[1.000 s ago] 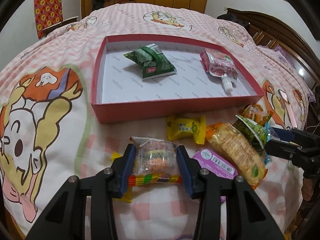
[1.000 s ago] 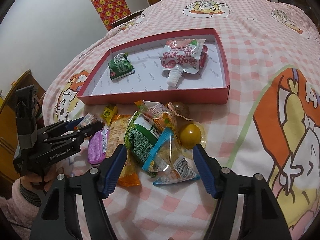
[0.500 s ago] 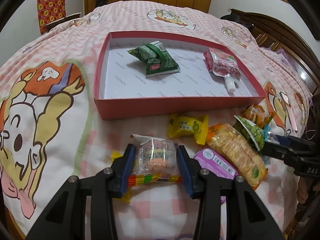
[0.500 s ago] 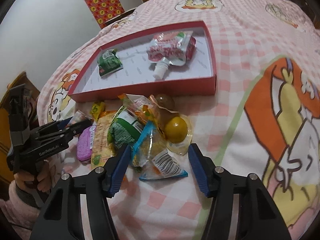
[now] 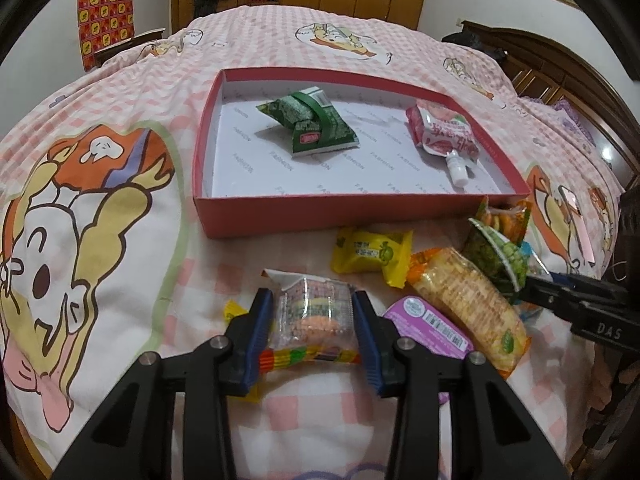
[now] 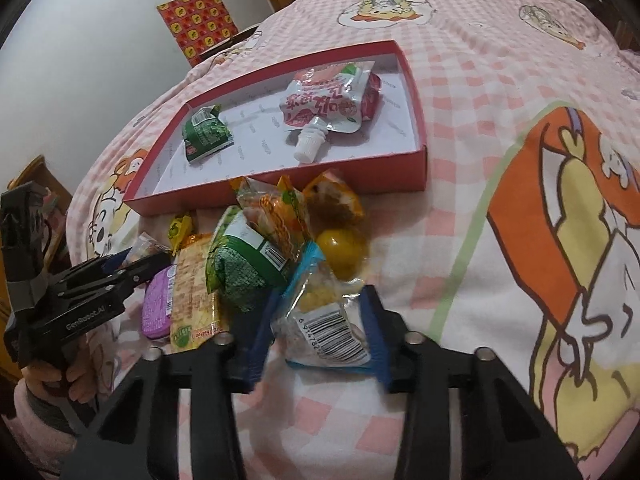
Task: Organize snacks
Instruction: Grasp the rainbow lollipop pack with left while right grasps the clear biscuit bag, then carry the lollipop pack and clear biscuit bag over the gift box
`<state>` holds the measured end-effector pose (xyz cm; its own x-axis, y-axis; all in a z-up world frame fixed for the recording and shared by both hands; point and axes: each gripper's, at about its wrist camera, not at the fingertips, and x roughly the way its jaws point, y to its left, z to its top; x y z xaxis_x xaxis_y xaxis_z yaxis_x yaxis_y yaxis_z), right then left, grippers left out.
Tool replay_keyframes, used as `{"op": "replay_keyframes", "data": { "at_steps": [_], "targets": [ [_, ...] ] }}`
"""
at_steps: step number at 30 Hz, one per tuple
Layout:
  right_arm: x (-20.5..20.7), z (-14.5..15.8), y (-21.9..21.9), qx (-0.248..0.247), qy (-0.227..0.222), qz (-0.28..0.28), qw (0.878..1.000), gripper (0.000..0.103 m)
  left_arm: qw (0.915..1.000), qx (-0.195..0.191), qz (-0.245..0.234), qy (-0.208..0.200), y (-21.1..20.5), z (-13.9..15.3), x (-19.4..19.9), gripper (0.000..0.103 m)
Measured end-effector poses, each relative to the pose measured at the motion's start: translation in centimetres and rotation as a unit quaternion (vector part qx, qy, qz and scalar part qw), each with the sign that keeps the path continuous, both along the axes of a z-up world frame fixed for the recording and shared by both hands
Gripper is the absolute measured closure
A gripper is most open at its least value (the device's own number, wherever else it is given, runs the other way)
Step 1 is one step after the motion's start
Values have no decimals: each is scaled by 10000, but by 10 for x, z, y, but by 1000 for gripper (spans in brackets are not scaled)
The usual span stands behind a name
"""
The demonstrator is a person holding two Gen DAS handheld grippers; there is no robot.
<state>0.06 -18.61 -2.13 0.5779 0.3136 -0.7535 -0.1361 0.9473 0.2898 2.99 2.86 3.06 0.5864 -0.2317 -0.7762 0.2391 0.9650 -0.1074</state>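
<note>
My left gripper is shut on a clear packet of colourful candy, just above the bedspread in front of the red tray. The tray holds a green packet and a pink spouted pouch. My right gripper has its fingers on either side of a clear blue-edged snack bag, touching or nearly touching it. Loose snacks lie in a pile: a yellow candy, a rice cracker pack, a purple box and a green bag.
A yellow ball-shaped sweet and an orange packet lie by the tray's near wall. The pink checked bedspread stretches to the right. The left gripper also shows in the right wrist view.
My right gripper has moved forward and its fingers have closed in around the blue-edged snack bag. My left gripper keeps its hold on the candy packet and has lifted slightly.
</note>
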Motion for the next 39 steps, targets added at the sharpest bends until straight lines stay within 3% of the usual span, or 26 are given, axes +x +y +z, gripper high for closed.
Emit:
{"op": "replay_keyframes", "data": {
  "at_steps": [4,15,39],
  "targets": [
    [-4,3,-5,119,12,-54,9999,71,10000,-75,-29,-27,3,5,-4,62],
    [-21,30,-7,72,-362,6,9993,72,9988,-436,-73,-198,6,29,-11,62],
    [9,61,-7,-122,-521,189,9984,72,9981,-152,42,-588,7,59,44,62]
  ]
}}
